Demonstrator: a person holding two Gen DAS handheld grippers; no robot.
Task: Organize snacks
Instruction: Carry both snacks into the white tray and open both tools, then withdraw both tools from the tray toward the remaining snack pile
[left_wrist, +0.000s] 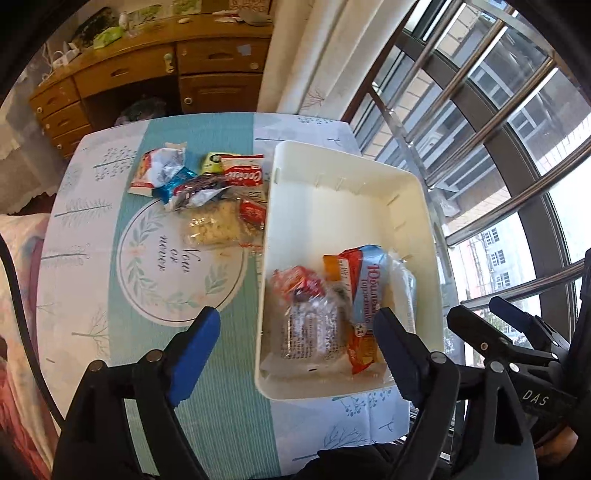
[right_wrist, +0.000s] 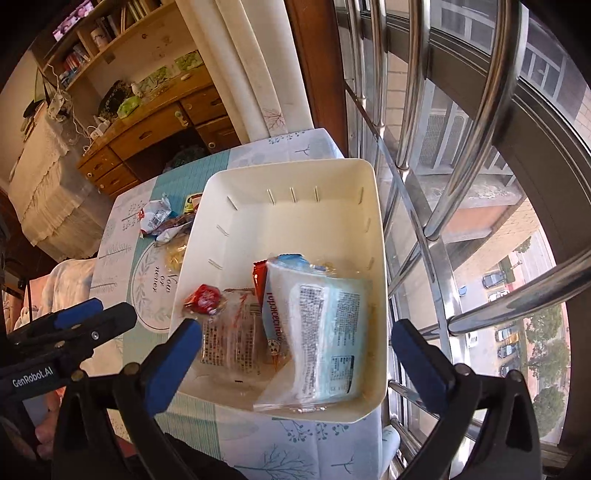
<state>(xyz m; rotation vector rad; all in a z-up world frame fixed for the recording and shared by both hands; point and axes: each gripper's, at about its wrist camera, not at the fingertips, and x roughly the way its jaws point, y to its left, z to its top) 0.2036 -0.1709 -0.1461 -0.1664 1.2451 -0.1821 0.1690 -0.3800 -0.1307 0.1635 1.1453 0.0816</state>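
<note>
A white plastic bin (left_wrist: 332, 206) stands on the table's right side, by the window. In its near end lie a clear packet with a red top (left_wrist: 306, 325) and a blue-and-white wafer packet (left_wrist: 373, 295). The right wrist view shows the bin (right_wrist: 295, 221), the wafer packet (right_wrist: 325, 325), the clear packet (right_wrist: 232, 339) and a small red sweet (right_wrist: 205, 297). A pile of loose snacks (left_wrist: 207, 192) lies on the cloth left of the bin. My left gripper (left_wrist: 297, 325) hangs open over the bin's near left. Beside it, my right gripper (right_wrist: 297, 332) is open above the wafer packet. Neither holds anything.
The table wears a teal and white cloth (left_wrist: 147, 258) with a round leaf print. Steel window bars (left_wrist: 480, 110) run close along the bin's right side. A wooden desk (left_wrist: 147, 74) with drawers stands beyond the table. A black cable hangs at the left.
</note>
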